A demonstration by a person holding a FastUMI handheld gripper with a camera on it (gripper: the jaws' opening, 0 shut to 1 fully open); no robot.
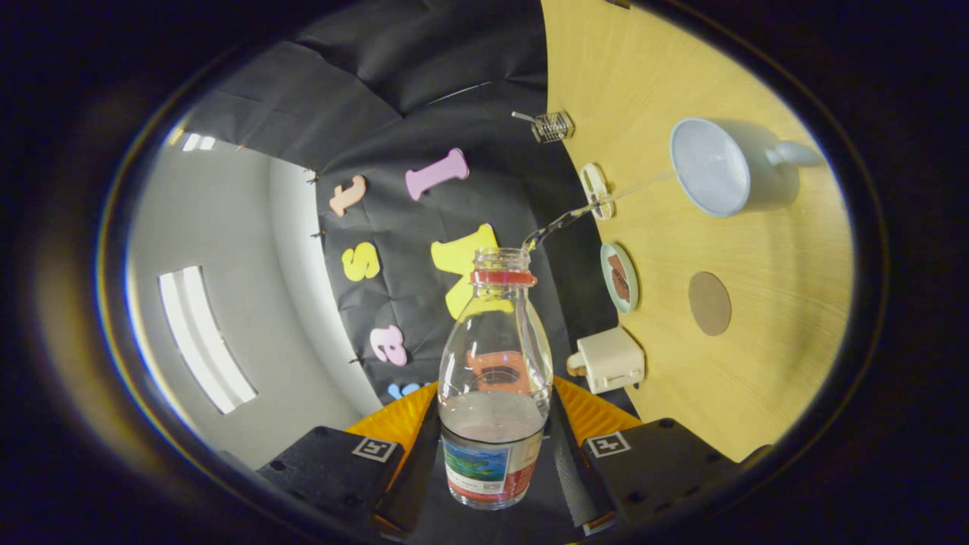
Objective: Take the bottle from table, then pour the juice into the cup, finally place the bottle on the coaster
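The tool [492,446] gripped one clear bottle [496,363] between both fingers, tipped — a thin stream [590,208] arced from its mouth into the single cup [711,168] on the surface [764,363]. One round coaster [709,303] lay nearer, beside one small dish [619,277] and one white box [609,359].

Clear bottle [493,371], red neck ring, label in blue, green and red (a landscape print, perhaps); pale blue cup [711,168]; brown coaster [709,303] on yellow woodgrain table [764,378].

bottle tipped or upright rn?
Tipped: the bottle, clamped in the tongs, lies sideways to the table, a clear stream arcing from its mouth into the cup.
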